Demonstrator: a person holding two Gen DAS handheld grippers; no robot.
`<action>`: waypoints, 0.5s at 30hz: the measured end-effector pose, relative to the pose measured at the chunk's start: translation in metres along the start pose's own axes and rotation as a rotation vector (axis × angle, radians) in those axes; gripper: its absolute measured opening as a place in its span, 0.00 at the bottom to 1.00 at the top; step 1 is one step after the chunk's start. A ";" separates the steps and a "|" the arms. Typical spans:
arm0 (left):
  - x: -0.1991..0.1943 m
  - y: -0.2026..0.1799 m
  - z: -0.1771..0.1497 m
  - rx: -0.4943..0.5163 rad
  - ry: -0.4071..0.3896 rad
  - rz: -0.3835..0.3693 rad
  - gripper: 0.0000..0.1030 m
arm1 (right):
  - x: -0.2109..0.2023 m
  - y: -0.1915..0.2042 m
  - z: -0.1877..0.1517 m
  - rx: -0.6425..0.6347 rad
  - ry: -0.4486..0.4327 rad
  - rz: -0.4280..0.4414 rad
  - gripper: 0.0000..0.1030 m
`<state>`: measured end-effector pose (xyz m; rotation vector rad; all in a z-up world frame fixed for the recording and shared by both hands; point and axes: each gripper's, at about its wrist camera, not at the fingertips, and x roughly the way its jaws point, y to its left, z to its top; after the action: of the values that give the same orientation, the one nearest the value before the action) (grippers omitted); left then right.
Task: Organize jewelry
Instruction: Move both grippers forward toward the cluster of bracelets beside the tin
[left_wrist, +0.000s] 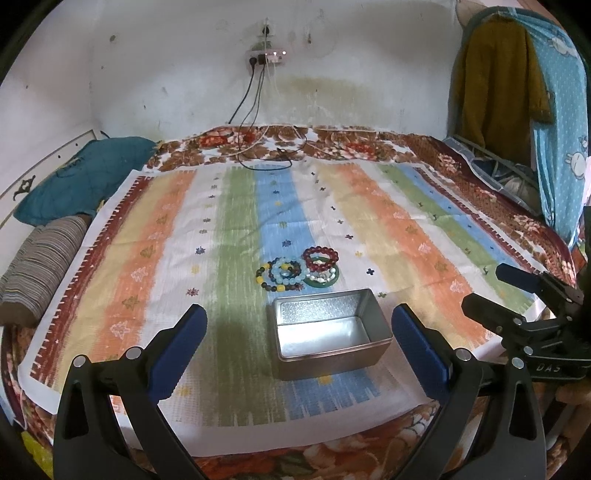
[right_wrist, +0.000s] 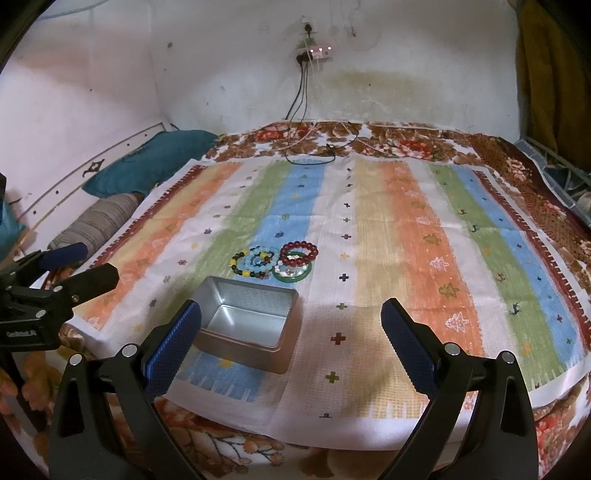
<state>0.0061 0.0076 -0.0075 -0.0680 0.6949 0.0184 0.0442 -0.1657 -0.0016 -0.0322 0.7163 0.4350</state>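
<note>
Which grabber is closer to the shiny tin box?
Left. The left gripper is lined up straight at the tin box; the right gripper sits off to the box's right side.

Bedroom: bed (left_wrist: 424, 236), pillows (left_wrist: 85, 177)

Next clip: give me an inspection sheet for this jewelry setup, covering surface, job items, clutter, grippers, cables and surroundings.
Surface: striped cloth spread over a floral blanket on a bed.
Job's things: open metal tin, empty; beaded bracelets and green bangle clustered just beyond it.
Clutter: nothing seen on the cloth.
Grippers: left gripper open, empty; right gripper open, empty.
Cables: charger cables run from wall outlet onto the blanket.
Surroundings: teal pillow, striped bolster, hanging clothes.
</note>
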 end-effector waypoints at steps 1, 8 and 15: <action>0.000 0.000 0.001 -0.003 0.003 0.000 0.95 | 0.001 0.000 0.000 0.002 0.002 0.001 0.96; 0.001 0.006 -0.001 -0.019 0.013 0.000 0.95 | 0.004 0.002 0.000 -0.006 0.020 -0.004 0.96; 0.006 0.003 0.006 -0.031 0.036 0.011 0.95 | 0.008 0.000 0.002 0.005 0.027 -0.008 0.96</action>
<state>0.0143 0.0109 -0.0075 -0.0944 0.7309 0.0384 0.0507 -0.1625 -0.0054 -0.0362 0.7433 0.4253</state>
